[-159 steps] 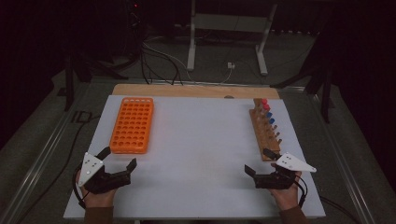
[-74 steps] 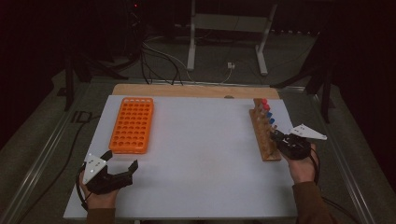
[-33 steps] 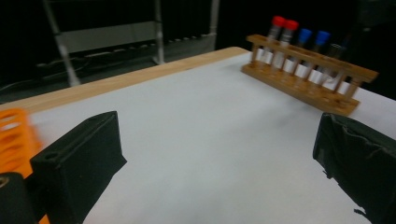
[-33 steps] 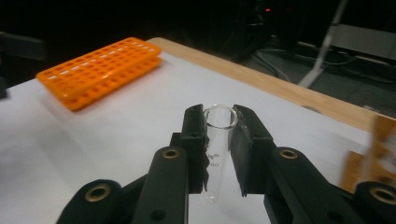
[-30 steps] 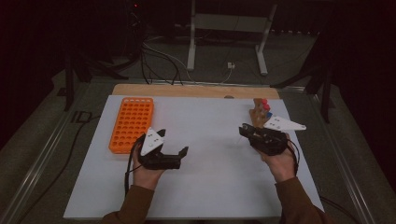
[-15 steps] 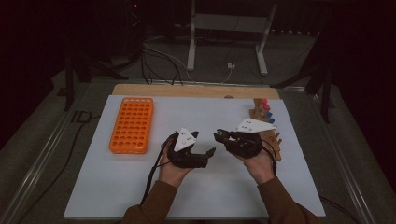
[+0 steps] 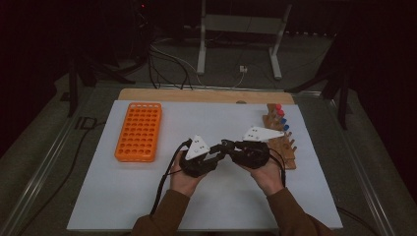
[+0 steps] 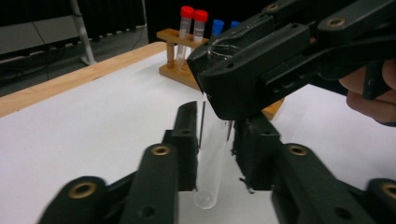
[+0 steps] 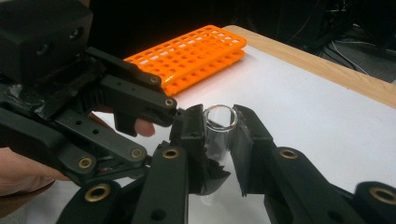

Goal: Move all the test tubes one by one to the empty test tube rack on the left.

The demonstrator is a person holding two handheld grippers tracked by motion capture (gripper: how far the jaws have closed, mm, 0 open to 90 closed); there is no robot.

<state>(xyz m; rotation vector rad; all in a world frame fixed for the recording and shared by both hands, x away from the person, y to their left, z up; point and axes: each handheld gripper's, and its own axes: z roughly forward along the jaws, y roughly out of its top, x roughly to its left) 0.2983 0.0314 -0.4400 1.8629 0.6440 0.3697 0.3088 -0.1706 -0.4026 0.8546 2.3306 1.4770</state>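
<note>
One clear tube (image 8: 212, 154) upright, mouth up

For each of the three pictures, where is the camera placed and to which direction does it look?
High view: above the person's side, looking forward and down on the white table; forearms and both hands show.
Left gripper view: on the left gripper, facing the wooden rack; its jaws clamp the clear tube.
Right gripper view: on the right gripper, facing the orange rack; a hand shows at its left.
Both gripper views share the tube.
</note>
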